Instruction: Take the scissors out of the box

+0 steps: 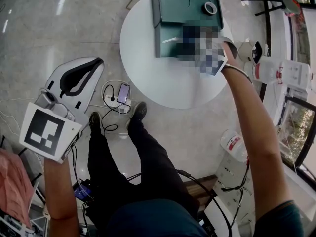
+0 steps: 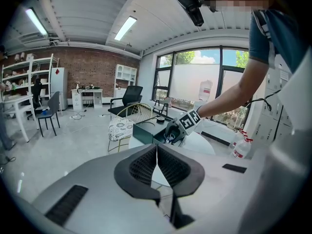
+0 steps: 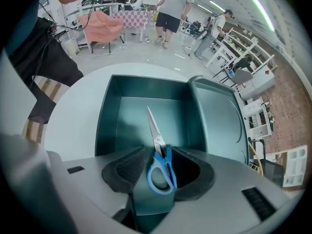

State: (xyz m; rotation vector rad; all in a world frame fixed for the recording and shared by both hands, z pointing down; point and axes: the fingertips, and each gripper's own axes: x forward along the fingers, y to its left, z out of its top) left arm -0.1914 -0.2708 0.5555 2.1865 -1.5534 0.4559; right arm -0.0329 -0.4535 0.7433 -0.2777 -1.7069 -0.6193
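Observation:
The scissors, blue-handled with the blades pointing away, lie inside the open dark green box. My right gripper points down into the box and stands open, its pads on either side of the blue handle, the left pad apart from it. In the head view the box sits on the round white table, and a mosaic patch covers most of the right gripper. My left gripper is shut and empty, held low and away from the table.
A roll of tape rests on the box's open lid. Water bottles stand to the right of the table. A phone and power strip with cables lie on the floor by my feet. People stand in the background.

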